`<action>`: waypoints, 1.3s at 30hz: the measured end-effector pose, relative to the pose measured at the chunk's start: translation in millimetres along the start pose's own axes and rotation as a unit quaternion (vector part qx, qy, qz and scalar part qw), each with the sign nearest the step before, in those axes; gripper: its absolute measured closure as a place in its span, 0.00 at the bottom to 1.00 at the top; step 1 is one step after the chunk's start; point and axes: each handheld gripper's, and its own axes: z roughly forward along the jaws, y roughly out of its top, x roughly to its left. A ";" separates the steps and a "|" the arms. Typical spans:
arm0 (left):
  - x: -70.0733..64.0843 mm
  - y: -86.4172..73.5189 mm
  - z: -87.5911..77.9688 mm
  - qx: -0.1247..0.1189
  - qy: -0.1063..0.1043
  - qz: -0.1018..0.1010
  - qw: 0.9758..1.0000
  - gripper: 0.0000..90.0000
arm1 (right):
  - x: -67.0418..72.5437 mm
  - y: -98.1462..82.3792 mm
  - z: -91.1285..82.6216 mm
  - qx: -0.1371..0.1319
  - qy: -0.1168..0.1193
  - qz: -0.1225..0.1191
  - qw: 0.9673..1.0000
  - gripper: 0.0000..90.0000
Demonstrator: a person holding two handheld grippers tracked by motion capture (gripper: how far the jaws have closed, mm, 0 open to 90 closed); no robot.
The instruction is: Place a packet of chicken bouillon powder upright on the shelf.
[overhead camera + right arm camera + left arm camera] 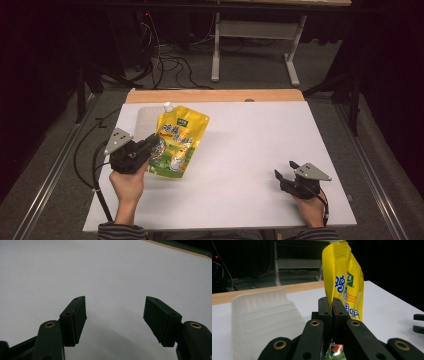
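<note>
On a white table [250, 150], dark room, floor cables [170, 62], yellow pouch [177, 142].

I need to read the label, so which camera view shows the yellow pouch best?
The high view: the whole yellow pouch faces the camera, white cap to bottom edge. The left gripper view shows it edge-on, pinched between the fingers. The right gripper view gives white table.

Black tongs [151, 143], grey plates, striped sleeves [121, 231]
</note>
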 end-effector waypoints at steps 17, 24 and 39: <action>25.3 7.1 -4.0 -0.011 0.033 -0.020 0.999 0.98 | 0.3 0.1 -0.2 0.001 -0.002 -0.001 1.000 0.39; 36.9 14.2 -6.8 -0.027 0.051 -0.031 0.998 0.98 | 0.4 0.1 -0.2 0.001 -0.002 -0.001 1.000 0.39; 45.6 17.3 11.1 -0.031 0.087 -0.025 0.995 0.98 | 0.7 0.1 0.1 0.002 -0.001 -0.002 1.000 0.39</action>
